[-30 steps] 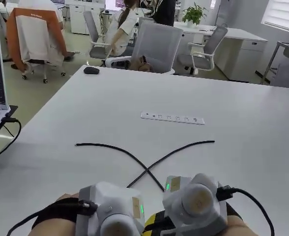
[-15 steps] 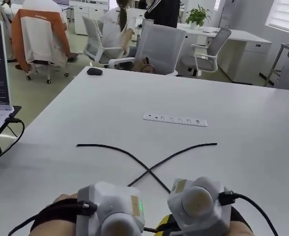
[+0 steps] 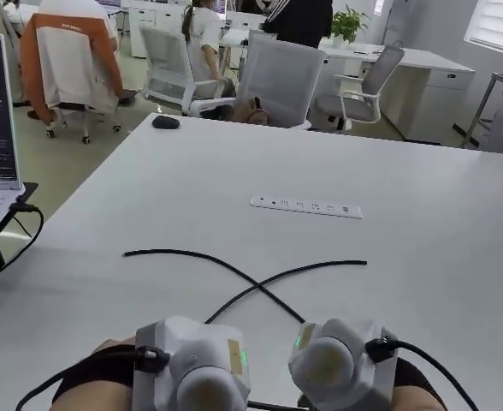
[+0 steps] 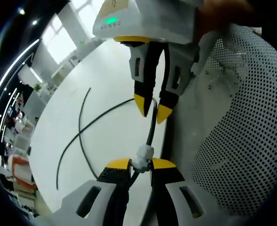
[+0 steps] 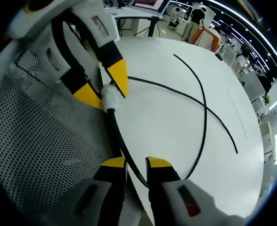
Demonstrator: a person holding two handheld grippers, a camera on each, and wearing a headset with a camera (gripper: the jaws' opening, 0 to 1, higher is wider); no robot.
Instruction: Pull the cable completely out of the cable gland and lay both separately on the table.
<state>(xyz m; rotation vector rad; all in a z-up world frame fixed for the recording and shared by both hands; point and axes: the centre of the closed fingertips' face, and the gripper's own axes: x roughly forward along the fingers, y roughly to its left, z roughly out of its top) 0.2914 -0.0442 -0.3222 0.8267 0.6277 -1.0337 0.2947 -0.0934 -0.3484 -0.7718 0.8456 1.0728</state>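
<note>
Left gripper [image 4: 139, 165] clamped on white cable gland [image 4: 142, 154]. Right gripper [image 5: 131, 164] pinches black cable [image 4: 150, 128], taut between them. Its tails cross on the table [image 3: 423, 257]; power strip [image 3: 306, 206] beyond.

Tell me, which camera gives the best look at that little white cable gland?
The left gripper view: the cable gland sits close up between the left gripper's fingers, with the cable running out of it. The right gripper view shows it farther off, from the other side. In the head view it is hidden behind the left gripper.
</note>
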